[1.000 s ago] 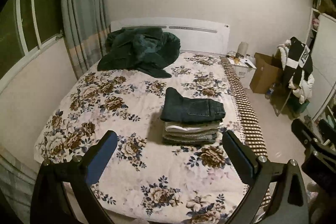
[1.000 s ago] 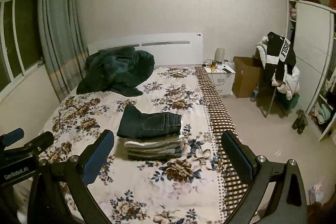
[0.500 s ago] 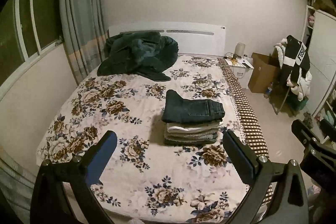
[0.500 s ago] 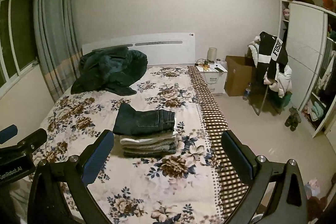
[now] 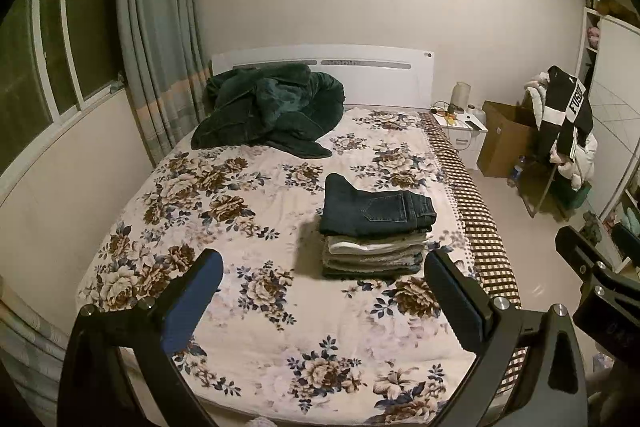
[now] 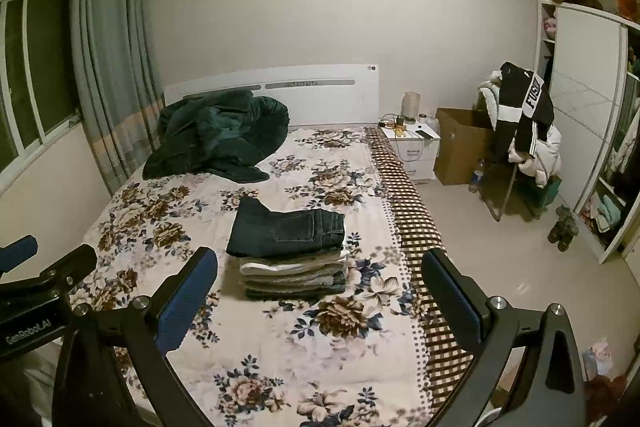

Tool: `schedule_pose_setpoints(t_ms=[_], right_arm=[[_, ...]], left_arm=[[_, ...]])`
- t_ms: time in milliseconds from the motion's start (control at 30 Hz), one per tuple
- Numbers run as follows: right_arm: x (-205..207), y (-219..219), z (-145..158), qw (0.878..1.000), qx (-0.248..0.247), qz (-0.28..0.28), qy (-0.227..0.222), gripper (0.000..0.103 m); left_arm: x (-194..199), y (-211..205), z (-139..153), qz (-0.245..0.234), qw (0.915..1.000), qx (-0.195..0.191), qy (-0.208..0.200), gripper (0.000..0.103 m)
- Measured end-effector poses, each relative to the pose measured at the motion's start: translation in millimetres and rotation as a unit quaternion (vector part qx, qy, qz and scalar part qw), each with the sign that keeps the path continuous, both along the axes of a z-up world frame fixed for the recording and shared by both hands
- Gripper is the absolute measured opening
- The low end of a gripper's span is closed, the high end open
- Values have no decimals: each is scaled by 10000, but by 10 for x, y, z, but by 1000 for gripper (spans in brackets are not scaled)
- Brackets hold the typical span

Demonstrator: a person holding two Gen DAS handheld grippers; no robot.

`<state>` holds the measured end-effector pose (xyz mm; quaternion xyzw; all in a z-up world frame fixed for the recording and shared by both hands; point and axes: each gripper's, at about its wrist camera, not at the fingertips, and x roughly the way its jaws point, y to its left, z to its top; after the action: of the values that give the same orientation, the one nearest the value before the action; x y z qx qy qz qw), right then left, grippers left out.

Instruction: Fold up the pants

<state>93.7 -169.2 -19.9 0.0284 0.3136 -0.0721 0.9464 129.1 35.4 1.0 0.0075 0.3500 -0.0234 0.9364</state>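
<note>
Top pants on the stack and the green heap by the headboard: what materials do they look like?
Top pants: dark blue denim, matte; a stitched back pocket and seam lines show. Likely jeans.
Green heap: looks like plush fleece or velvet, with soft sheen on thick rounded folds; exact fabric unclear.
Both grippers, left and right, are open and empty.

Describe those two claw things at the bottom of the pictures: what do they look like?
Each is a black, matte, Y-shaped frame with two long fingers spread apart. The left gripper and right gripper look alike: flat blue pads line the inner faces of the fingers, and small silver bolts dot the joints. In the right view, the other tool's side bears white lettering, "GenRobot.AI". No cables or sleeves show.
</note>
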Motion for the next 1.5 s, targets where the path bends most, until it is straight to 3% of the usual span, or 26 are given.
schedule_pose_setpoints(t_ms=[1500], right_arm=[[-80, 133, -70, 9999, 61, 125, 67, 103]], left_arm=[[-30, 51, 30, 14, 10000, -7, -28, 103]])
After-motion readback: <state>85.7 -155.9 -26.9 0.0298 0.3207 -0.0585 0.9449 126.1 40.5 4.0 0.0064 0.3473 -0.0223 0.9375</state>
